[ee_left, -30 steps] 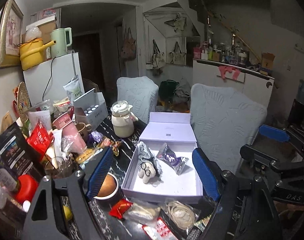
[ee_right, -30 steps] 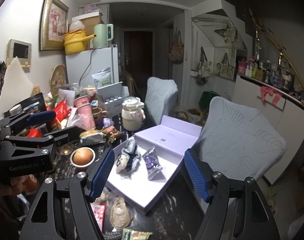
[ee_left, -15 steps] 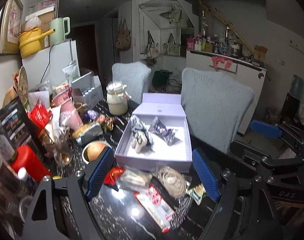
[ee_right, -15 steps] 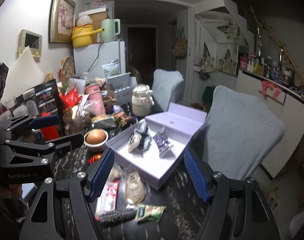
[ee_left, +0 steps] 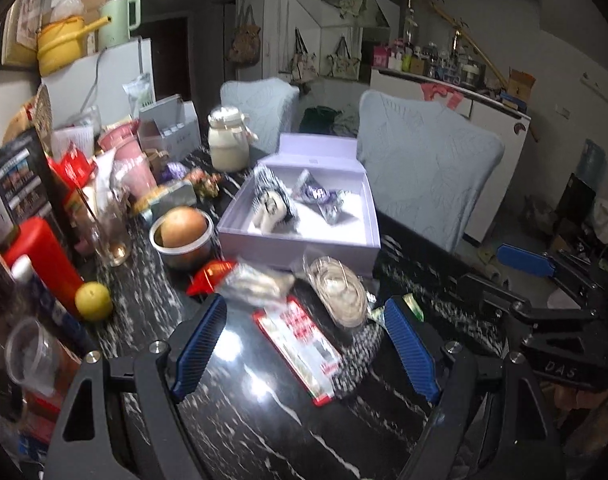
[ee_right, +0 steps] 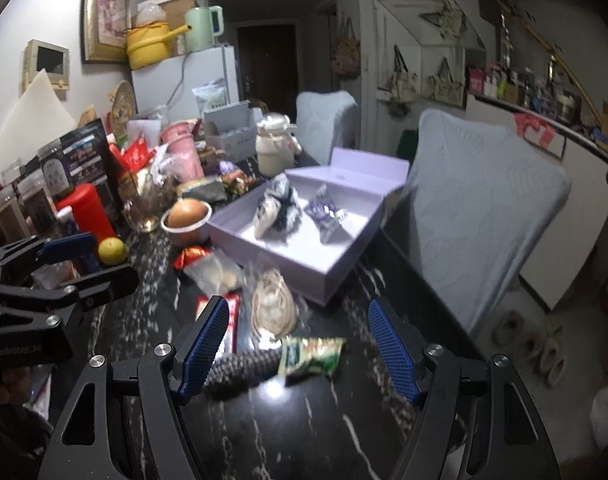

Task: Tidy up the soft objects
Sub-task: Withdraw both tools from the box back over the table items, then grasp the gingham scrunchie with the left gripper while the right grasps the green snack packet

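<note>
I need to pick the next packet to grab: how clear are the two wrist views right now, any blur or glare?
Left wrist view: motion blur smears the red packet and clear bag; lamp glare on the table. Right wrist view: green packet and dark knitted piece blurred, glare beside them; lilac box readable.

Both wrist cameras look forward and slightly down over the black marble table (ee_left: pixel 264 420) toward the open lavender box (ee_left: pixel 300 240), which both views share; the left view sits left of the right view (ee_right: pixel 300 264).
</note>
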### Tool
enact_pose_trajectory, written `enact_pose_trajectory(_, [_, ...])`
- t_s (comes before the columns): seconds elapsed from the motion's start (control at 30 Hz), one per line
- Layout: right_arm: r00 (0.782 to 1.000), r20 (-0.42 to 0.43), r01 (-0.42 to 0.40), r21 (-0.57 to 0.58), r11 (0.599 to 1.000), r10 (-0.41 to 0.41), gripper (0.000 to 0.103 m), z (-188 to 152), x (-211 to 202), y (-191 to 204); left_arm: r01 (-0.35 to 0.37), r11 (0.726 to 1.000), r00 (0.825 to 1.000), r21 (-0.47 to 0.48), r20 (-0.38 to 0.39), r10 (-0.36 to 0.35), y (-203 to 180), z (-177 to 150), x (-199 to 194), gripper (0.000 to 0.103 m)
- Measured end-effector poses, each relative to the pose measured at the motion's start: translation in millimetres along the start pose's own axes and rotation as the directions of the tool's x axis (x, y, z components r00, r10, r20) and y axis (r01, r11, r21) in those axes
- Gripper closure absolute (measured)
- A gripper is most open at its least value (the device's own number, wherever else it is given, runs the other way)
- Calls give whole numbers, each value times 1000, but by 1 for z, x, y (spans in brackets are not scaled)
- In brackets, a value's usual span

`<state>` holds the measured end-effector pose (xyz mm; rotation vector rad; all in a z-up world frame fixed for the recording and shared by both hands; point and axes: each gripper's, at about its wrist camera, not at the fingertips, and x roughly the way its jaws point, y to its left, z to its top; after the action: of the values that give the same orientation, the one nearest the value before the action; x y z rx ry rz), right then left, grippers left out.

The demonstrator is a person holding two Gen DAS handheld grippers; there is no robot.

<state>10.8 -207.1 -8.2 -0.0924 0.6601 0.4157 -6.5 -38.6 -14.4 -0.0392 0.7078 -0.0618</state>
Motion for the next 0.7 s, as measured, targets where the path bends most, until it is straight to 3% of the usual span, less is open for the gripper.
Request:
enact_pose_trajectory(0.3, [997, -70, 32, 39, 999, -29, 30, -37, 15, -11, 52, 999, 996, -1, -67, -52, -2, -27, 22, 22])
enact_pose_trajectory(0.7, [980, -197, 8, 97, 995, 11, 30, -77, 49, -26, 83, 995, 985, -57, -147, -91, 3, -62, 53, 22])
